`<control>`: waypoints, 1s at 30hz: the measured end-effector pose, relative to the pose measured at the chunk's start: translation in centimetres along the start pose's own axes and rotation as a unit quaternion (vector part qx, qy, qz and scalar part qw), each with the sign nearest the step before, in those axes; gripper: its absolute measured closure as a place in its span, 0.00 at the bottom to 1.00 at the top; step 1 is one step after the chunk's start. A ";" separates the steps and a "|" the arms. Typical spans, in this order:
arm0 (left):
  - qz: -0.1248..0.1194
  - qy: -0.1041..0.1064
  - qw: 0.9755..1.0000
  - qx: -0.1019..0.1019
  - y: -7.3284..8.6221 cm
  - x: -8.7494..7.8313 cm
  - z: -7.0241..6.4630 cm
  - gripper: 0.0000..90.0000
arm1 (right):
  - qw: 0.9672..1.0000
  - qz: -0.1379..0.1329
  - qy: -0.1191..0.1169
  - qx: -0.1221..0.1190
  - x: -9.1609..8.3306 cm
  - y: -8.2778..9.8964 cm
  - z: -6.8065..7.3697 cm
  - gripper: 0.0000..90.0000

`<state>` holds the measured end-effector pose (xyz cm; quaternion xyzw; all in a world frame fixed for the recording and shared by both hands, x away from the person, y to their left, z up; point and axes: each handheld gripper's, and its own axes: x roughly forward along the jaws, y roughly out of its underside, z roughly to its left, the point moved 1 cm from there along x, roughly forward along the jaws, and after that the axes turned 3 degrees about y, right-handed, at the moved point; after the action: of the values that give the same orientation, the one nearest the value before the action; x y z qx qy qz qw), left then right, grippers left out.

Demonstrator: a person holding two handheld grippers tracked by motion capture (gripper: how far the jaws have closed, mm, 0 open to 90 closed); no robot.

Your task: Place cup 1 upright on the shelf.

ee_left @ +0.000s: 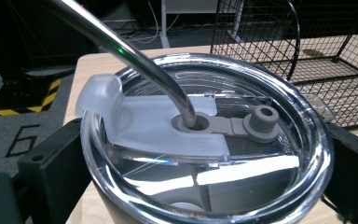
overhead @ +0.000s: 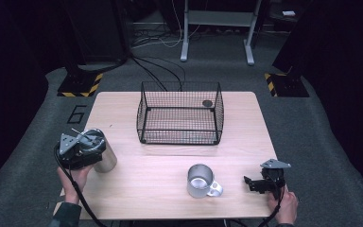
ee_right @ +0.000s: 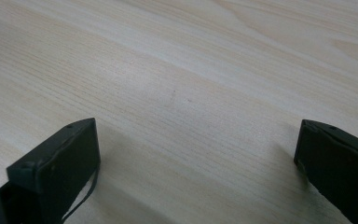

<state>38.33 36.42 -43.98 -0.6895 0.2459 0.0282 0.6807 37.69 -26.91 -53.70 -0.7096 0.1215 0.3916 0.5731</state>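
Observation:
A steel tumbler (overhead: 106,160) with a clear lid (ee_left: 261,154) and a bent metal straw (ee_left: 135,56) stands near the table's front left. My left gripper (overhead: 82,147) is shut on it just below the lid, with a black jaw pressed against each side in the left gripper view. A short steel mug (overhead: 200,182) with a side handle stands empty near the front edge, right of centre. My right gripper (overhead: 254,183) hovers low at the front right, a little to the right of the mug's handle. Its jaws stand wide open over bare wood (ee_right: 191,93) with nothing between them.
A black wire basket (overhead: 179,128) sits at the middle back of the wooden table (overhead: 151,163), with a small dark round thing (overhead: 207,103) at its back right. Beyond the table are grey floor, cables and yellow-black striped bases.

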 end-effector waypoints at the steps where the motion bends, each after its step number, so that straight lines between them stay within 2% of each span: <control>1: 0.000 0.000 1.000 0.000 0.0 0.0 0.0 0.04 | 1.000 0.000 0.000 0.000 0.0 0.0 0.0 0.00; 2: -0.008 0.002 1.000 -0.004 0.1 0.0 0.1 0.04 | 1.000 0.000 0.000 0.000 0.0 0.0 0.0 0.00; 6: -0.013 0.003 1.000 -0.009 0.3 -0.2 0.2 0.04 | 1.000 0.000 0.000 0.000 0.0 0.0 0.0 0.00; 9: -0.008 0.002 1.000 0.006 0.2 -0.3 0.1 0.04 | 1.000 0.000 0.000 0.000 0.0 0.0 0.0 0.00; 15: -0.021 0.007 1.000 0.007 -0.2 -0.9 0.1 0.04 | 1.000 0.000 0.000 0.000 0.0 0.0 0.0 0.00; 19: -0.028 0.015 0.999 0.016 -1.0 -1.7 -0.3 0.04 | 1.000 0.000 0.000 0.000 0.0 0.0 0.0 0.00; 30: -0.032 0.043 0.998 0.038 -2.4 -2.5 -1.6 0.04 | 1.000 0.000 0.000 0.000 0.0 0.0 0.0 0.00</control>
<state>36.54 35.55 -40.67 -0.6710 0.2538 -0.0330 0.6959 37.69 -26.92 -53.70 -0.7094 0.1215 0.3919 0.5730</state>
